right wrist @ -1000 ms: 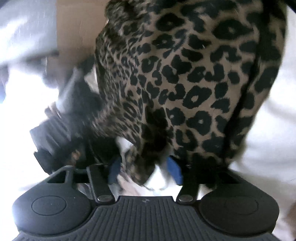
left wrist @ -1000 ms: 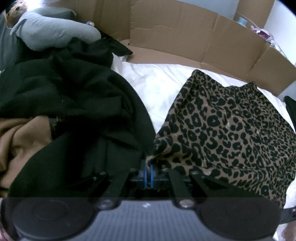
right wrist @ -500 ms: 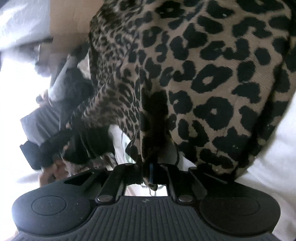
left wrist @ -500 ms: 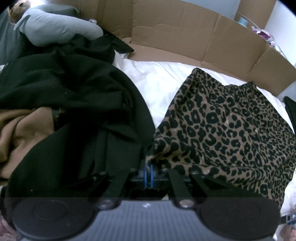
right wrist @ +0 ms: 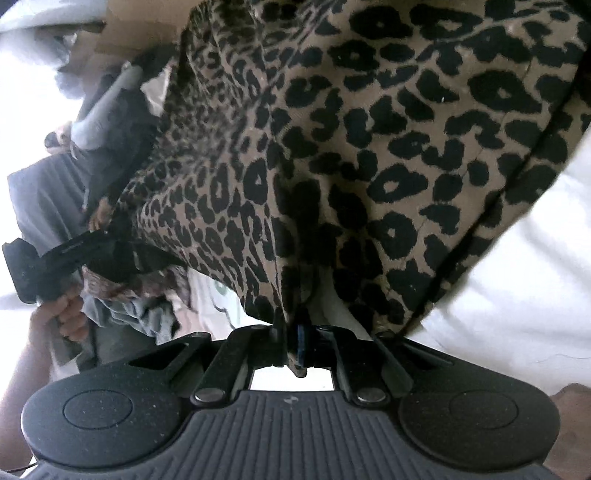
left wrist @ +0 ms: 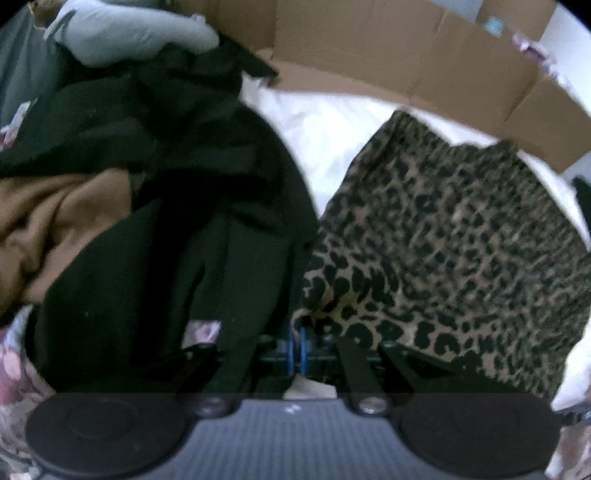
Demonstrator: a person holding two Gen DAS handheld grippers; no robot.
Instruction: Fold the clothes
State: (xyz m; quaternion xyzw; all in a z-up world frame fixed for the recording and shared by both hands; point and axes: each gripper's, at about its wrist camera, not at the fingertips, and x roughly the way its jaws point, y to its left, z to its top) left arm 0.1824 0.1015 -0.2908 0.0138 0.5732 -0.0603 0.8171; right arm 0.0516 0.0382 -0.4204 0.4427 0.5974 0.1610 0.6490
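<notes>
A leopard-print garment (left wrist: 443,236) lies spread on the white bed sheet (left wrist: 325,125), right of centre in the left wrist view. My left gripper (left wrist: 298,343) is shut on its near left corner. In the right wrist view the same garment (right wrist: 369,147) fills most of the frame, and my right gripper (right wrist: 295,343) is shut on its near edge, with cloth bunched between the blue pads. The left gripper (right wrist: 107,251) also shows at the far left of that view, holding the other corner.
A pile of black clothes (left wrist: 166,206) with a brown garment (left wrist: 48,221) lies to the left. A grey pillow (left wrist: 122,33) sits at the back left. A cardboard wall (left wrist: 406,62) runs along the far side of the bed.
My right gripper closed on the leopard garment's edge about a second ago and stays shut. The left gripper has kept its hold while its view shifted slightly, lifting the corner.
</notes>
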